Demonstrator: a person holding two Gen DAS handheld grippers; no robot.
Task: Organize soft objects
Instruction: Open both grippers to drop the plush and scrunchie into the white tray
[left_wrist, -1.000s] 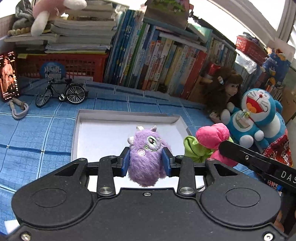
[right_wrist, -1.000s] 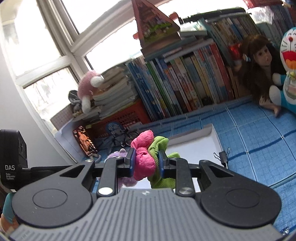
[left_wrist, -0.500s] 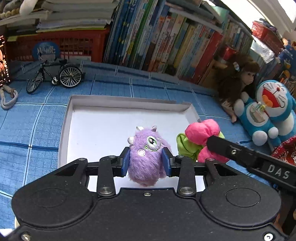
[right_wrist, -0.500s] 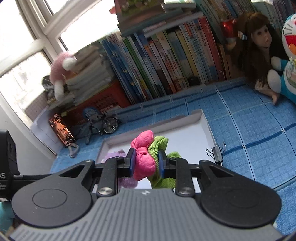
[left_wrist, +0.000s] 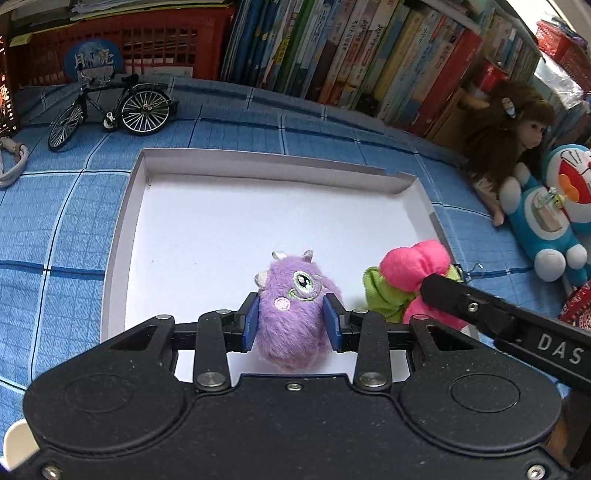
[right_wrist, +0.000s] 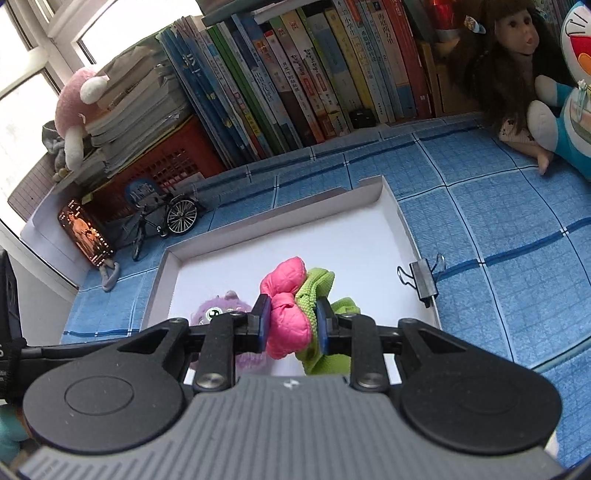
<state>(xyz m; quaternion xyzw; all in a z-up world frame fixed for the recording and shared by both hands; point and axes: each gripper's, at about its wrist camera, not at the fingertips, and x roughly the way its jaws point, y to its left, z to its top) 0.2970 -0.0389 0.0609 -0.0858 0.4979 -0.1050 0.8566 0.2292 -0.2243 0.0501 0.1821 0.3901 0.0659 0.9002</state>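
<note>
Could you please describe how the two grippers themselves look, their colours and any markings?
Left gripper: matte black body, two round discs, silver screws, blue finger pads. Right gripper: black with a ribbed grey centre plate, also blue pads. White "DAS" lettering marks the right gripper's side.

The left gripper (left_wrist: 291, 323) clamps a purple furry monster toy (left_wrist: 293, 310) above the near part of a white tray (left_wrist: 122, 229). Just right, a pink-and-green soft toy (left_wrist: 402, 280) sits in the right gripper (left_wrist: 436, 290).
</note>
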